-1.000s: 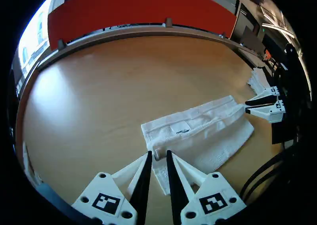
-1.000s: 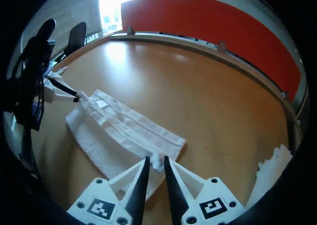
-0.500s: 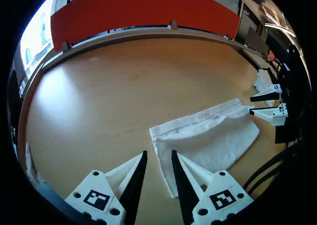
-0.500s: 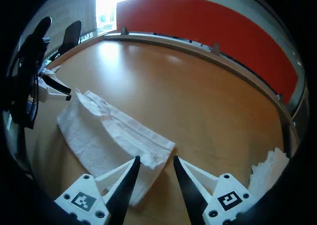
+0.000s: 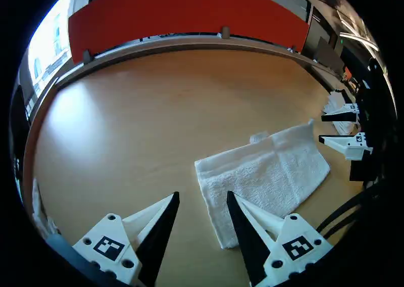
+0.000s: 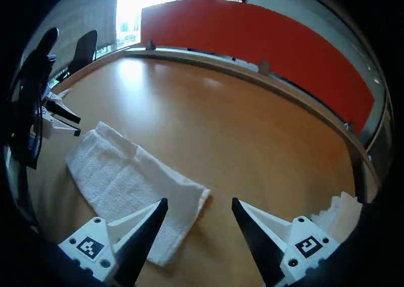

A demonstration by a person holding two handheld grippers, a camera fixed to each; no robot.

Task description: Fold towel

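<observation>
Left claw (image 5: 202,193), right claw (image 6: 199,200) released towel (image 5: 262,173), spread wide

Wooden table (image 5: 151,100): light brown, smooth, glossy. Red partition (image 5: 187,9) stands along the table's far edge on grey brackets (image 5: 225,32). Bright window (image 6: 129,14) beyond one far corner of the table, with daylight glare on the tabletop there. Dark chair (image 6: 86,47) near that same corner.

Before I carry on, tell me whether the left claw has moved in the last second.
Yes. The left claw opened, released the towel and drew slightly left: the partition post now sits further right in its view.
</observation>
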